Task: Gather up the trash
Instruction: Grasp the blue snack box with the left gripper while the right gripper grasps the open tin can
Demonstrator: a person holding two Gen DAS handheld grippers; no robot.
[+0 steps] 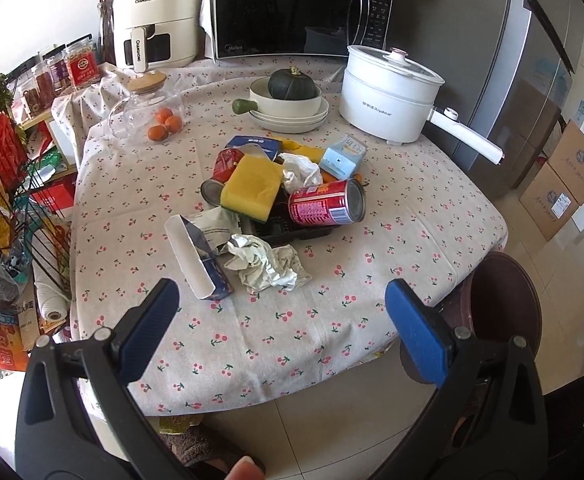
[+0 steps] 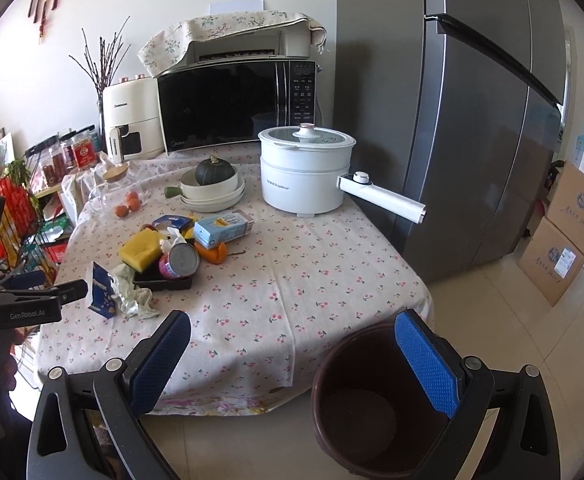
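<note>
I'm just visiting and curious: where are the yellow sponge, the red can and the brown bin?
yellow sponge (image 1: 252, 184), left wrist view, middle of its top face.
red can (image 1: 318, 204), left wrist view, its printed side.
brown bin (image 2: 332, 364), right wrist view, its near-left rim.

Left gripper (image 1: 282, 312) jaws wide apart, right gripper (image 2: 292, 344) likewise, both empty

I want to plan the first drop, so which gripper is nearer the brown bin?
Right. The right gripper hangs open close to the brown bin, its right finger overlapping the rim. The left gripper, also open, faces the table's trash pile, bin off to its right.
</note>
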